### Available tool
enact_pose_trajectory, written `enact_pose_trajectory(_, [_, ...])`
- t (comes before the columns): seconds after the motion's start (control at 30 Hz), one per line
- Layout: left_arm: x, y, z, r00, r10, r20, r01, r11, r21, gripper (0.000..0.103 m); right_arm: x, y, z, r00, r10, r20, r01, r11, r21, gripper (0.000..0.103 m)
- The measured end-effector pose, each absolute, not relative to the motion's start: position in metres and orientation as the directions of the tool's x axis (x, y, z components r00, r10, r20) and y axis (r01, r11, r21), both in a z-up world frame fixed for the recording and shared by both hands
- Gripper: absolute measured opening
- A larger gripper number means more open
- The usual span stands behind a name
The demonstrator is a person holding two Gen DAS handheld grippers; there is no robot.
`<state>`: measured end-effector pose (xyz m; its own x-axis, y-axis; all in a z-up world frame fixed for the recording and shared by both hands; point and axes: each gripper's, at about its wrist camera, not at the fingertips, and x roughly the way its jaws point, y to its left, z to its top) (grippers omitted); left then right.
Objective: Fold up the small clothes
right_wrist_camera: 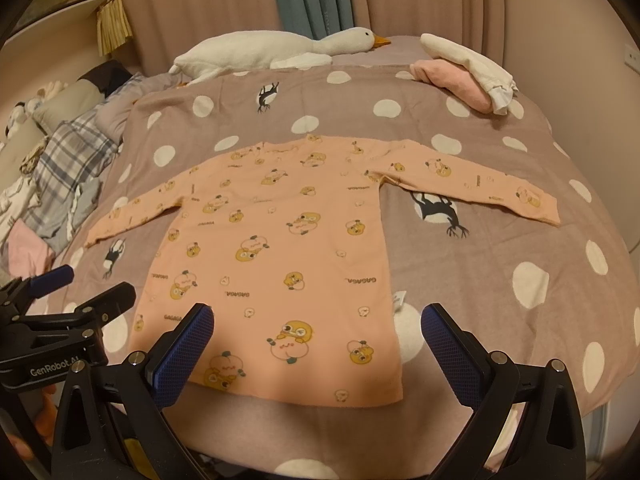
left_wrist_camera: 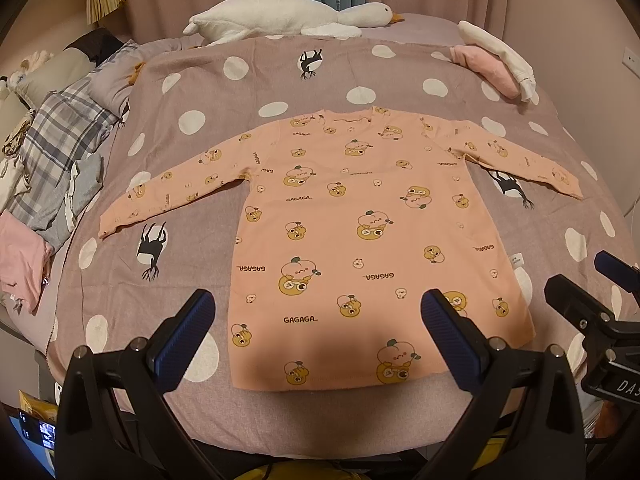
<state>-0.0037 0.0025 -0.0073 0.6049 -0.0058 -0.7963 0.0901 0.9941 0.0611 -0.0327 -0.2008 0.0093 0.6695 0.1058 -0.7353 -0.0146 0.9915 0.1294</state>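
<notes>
A small peach long-sleeved shirt (left_wrist_camera: 340, 216) with cartoon prints lies flat on the bed, both sleeves spread out, hem towards me. It also shows in the right wrist view (right_wrist_camera: 276, 248). My left gripper (left_wrist_camera: 318, 312) is open and empty, held above the shirt's hem. My right gripper (right_wrist_camera: 318, 324) is open and empty, above the hem's right part. The right gripper shows at the right edge of the left wrist view (left_wrist_camera: 592, 300). The left gripper shows at the left edge of the right wrist view (right_wrist_camera: 60, 300).
The bed has a mauve cover with white dots (left_wrist_camera: 224, 92). A white plush goose (left_wrist_camera: 288, 16) lies at the far edge. Folded pink and white clothes (left_wrist_camera: 496, 64) sit at the far right. A heap of plaid and pink clothes (left_wrist_camera: 52, 160) lies at the left.
</notes>
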Motion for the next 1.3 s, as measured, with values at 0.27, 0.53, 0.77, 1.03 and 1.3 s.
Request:
enact_pose_trajectory(0.27, [-0.0038, 0.0031, -0.0083, 0.604, -0.005, -0.797, 0.089, 0.994, 0.061, 0.103, -0.0325, -0.2011, 0.0085, 0.669, 0.105, -0.736, -0.014, 0.992, 0.129, 0.102])
enact_pose_trajectory(0.53, [-0.0045, 0.0039, -0.0101, 0.602, -0.005, -0.798, 0.091, 0.994, 0.062, 0.103, -0.0343, -0.2002, 0.007, 0.668, 0.105, -0.737, -0.013, 0.991, 0.13, 0.102])
enact_pose_trajectory(0.77, [-0.0036, 0.0031, -0.0092, 0.602, -0.004, -0.798, 0.09, 0.994, 0.062, 0.103, -0.0338, -0.2019, 0.0076, 0.667, 0.104, -0.738, -0.009, 0.991, 0.132, 0.102])
enact_pose_trajectory(1.03, [-0.004, 0.0029, -0.0104, 0.602, -0.003, -0.798, 0.09, 0.994, 0.064, 0.103, -0.035, -0.2035, 0.0075, 0.667, 0.105, -0.737, -0.008, 0.991, 0.134, 0.102])
enact_pose_trajectory(1.3, [-0.0037, 0.0024, -0.0101, 0.602, -0.003, -0.799, 0.09, 0.994, 0.064, 0.103, -0.0378, -0.2022, 0.0065, 0.668, 0.106, -0.737, -0.008, 0.991, 0.135, 0.102])
